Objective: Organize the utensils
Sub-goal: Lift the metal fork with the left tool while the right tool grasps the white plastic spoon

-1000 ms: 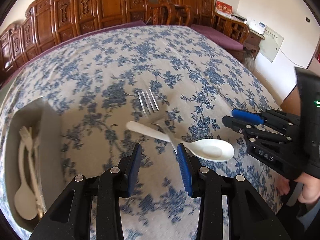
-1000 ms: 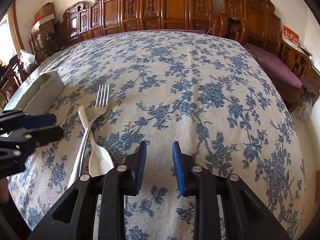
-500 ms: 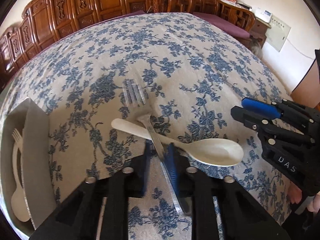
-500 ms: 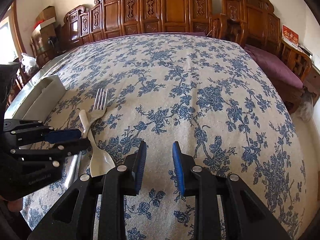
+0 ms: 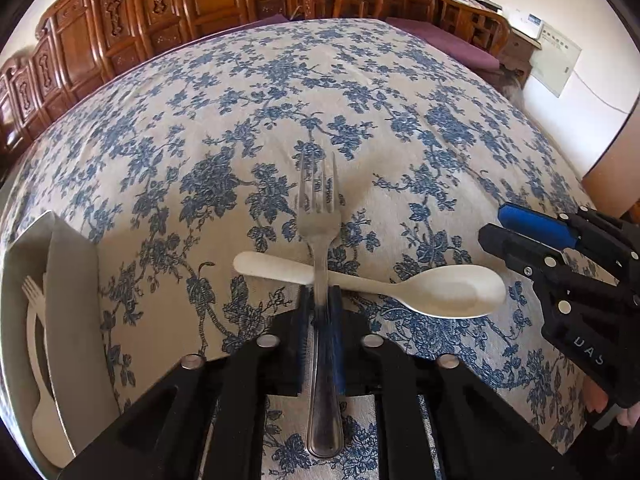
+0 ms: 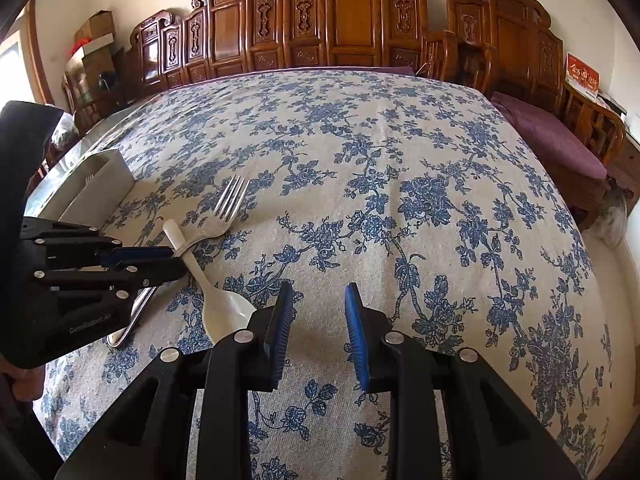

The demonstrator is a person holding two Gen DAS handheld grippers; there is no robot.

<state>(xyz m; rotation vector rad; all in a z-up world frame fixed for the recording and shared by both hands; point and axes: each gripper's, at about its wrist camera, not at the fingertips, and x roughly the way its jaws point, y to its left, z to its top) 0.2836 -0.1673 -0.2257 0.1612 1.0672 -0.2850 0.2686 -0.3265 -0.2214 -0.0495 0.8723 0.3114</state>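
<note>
A metal fork (image 5: 320, 216) lies across the handle of a white plastic spoon (image 5: 440, 292) on the blue-flowered tablecloth. My left gripper (image 5: 320, 300) is closing its jaws, and the blue pads press on both sides of the fork's handle just behind the spoon. In the right wrist view the same fork (image 6: 228, 208) and spoon (image 6: 224, 312) lie at the left, with the left gripper (image 6: 168, 260) on the fork. My right gripper (image 6: 316, 304) stands open over bare cloth beside the spoon's bowl, holding nothing.
A grey-white utensil tray (image 5: 68, 280) sits at the table's left edge, with a white plastic fork and spoon (image 5: 34, 320) in it. Carved wooden chairs (image 6: 340, 20) line the far side. A purple-cushioned bench (image 6: 552, 136) stands to the right.
The left gripper came forward and down over the fork handle, and its jaws went from wide apart to closed on it. The right gripper stayed where it was.
</note>
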